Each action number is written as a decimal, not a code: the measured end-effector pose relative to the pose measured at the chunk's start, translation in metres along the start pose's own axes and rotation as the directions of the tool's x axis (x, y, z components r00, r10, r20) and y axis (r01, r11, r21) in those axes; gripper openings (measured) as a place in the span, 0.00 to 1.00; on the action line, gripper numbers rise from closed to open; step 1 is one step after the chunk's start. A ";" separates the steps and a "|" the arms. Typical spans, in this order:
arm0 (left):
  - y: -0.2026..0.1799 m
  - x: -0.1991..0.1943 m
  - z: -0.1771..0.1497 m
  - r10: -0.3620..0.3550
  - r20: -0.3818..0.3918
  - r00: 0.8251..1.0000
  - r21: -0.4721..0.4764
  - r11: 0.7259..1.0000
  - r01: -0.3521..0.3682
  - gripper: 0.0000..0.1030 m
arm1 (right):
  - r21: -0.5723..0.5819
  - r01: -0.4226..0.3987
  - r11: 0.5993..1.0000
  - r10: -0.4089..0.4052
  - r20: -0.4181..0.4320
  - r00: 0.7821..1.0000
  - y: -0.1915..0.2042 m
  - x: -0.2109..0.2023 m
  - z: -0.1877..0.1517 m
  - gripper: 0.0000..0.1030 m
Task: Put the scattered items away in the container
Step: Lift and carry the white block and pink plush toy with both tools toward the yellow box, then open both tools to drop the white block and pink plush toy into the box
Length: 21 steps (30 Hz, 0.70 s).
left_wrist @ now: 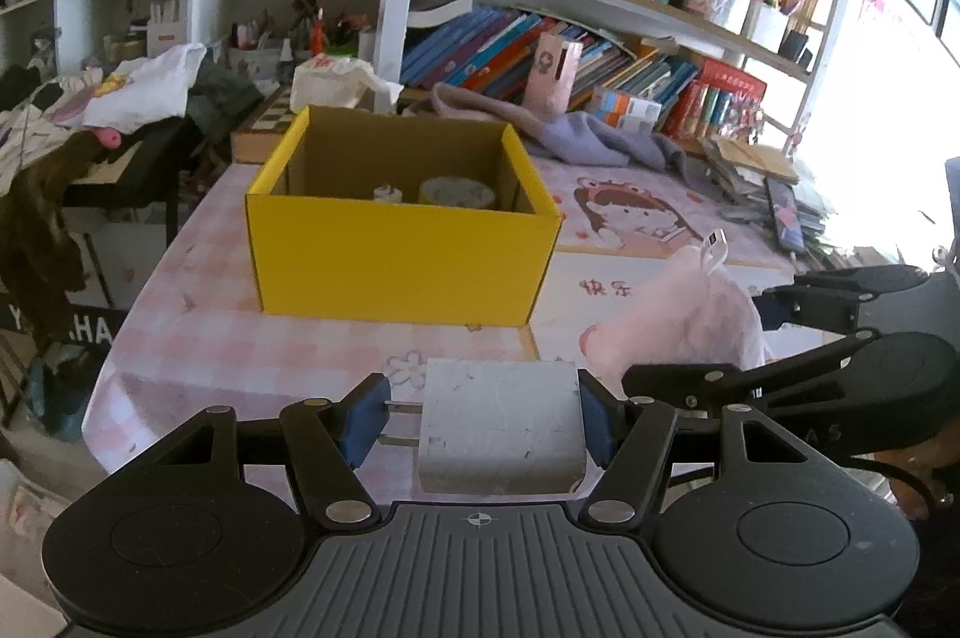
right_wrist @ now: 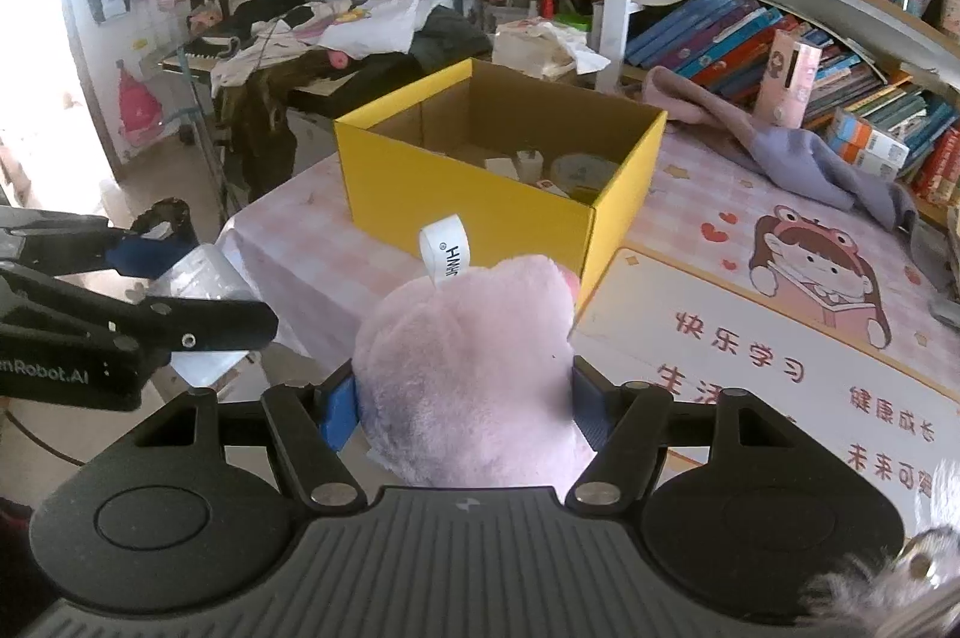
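1. Left wrist view: your left claw (left_wrist: 483, 422) is closed down on a white plug adapter (left_wrist: 501, 425). One blue pad (left_wrist: 595, 425) presses its right face; the other pad sits at the tips of its two metal prongs (left_wrist: 401, 421) on the left side.
2. Straight ahead of that claw, past a strip of bare pink checked table (left_wrist: 198, 332), stands the yellow box (left_wrist: 399, 251), open at the top. A roll of tape (left_wrist: 458, 191) and a small white item (left_wrist: 387, 192) lie low inside it against the far wall.
3. Ahead and to the right of the left claw, the pink plush toy (left_wrist: 678, 320) shows, with black linkage of the right tool beside it.
4. Behind the box, a lilac cloth (left_wrist: 594, 134) is bunched up against the bookshelf (left_wrist: 600, 56).
5. Right wrist view: your right claw (right_wrist: 465, 410) is clamped on the pink plush toy (right_wrist: 468, 368), which bulges out between the pads and fills the gap. A white label loop (right_wrist: 447, 248) sticks up from the toy's top.
6. The yellow box (right_wrist: 474, 206) sits just ahead of this claw, slightly left; several small things lie on its floor.
7. To the far left of the right claw, your left claw (right_wrist: 162, 278) appears side-on with the pale adapter (right_wrist: 198, 278) held in it.
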<state>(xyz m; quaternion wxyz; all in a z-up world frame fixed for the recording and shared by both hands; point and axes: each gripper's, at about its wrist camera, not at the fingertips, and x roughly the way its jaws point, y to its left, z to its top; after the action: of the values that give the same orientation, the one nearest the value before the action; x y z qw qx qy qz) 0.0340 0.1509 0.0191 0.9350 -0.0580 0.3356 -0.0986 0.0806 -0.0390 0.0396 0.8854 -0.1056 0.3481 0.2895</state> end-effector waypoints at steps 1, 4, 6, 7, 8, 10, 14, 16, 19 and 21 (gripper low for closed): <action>0.001 0.001 0.000 0.003 -0.002 1.000 -0.002 1.000 -0.003 0.63 | -0.002 -0.006 1.000 0.006 0.000 1.000 0.000 0.002 0.001 0.64; 0.006 0.001 0.005 0.015 0.010 1.000 -0.007 1.000 -0.015 0.63 | -0.010 -0.020 1.000 0.020 0.012 1.000 0.000 0.007 0.007 0.64; 0.011 0.003 0.011 0.023 0.022 0.999 -0.007 1.000 -0.023 0.63 | -0.017 -0.023 1.000 0.023 0.031 0.999 -0.002 0.010 0.015 0.64; 0.013 0.005 0.016 0.025 0.032 0.999 -0.004 1.000 -0.025 0.63 | -0.021 -0.025 0.999 0.026 0.048 0.999 -0.004 0.011 0.020 0.64; 0.015 0.007 0.022 0.027 0.042 0.999 0.001 1.000 -0.027 0.63 | -0.028 -0.027 0.999 0.028 0.067 0.997 -0.005 0.012 0.026 0.64; 0.020 0.011 0.036 0.030 0.071 0.997 0.008 1.000 -0.030 0.63 | -0.047 -0.023 0.999 0.027 0.102 0.994 -0.007 0.014 0.039 0.64; 0.027 0.023 0.069 0.035 0.128 0.991 0.022 0.999 -0.038 0.63 | -0.083 -0.006 0.997 0.021 0.174 0.985 -0.016 0.023 0.069 0.64; 0.031 0.032 0.088 0.037 0.158 0.987 0.034 0.998 -0.043 0.63 | -0.095 0.002 0.996 0.018 0.204 0.979 -0.023 0.031 0.085 0.64; 0.037 0.049 0.118 0.038 0.197 0.980 0.049 0.998 -0.049 0.63 | -0.105 0.013 0.994 0.014 0.249 0.968 -0.033 0.047 0.112 0.64; 0.041 0.064 0.138 0.032 0.203 0.979 0.060 0.997 -0.046 0.63 | -0.118 0.027 0.993 0.006 0.265 0.964 -0.038 0.062 0.126 0.65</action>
<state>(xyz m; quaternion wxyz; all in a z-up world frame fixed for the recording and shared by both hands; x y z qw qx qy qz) 0.1762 0.1822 0.0781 0.9674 -0.0310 0.2367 -0.0846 0.2093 0.0064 0.0903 0.9175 -0.1208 0.2079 0.3167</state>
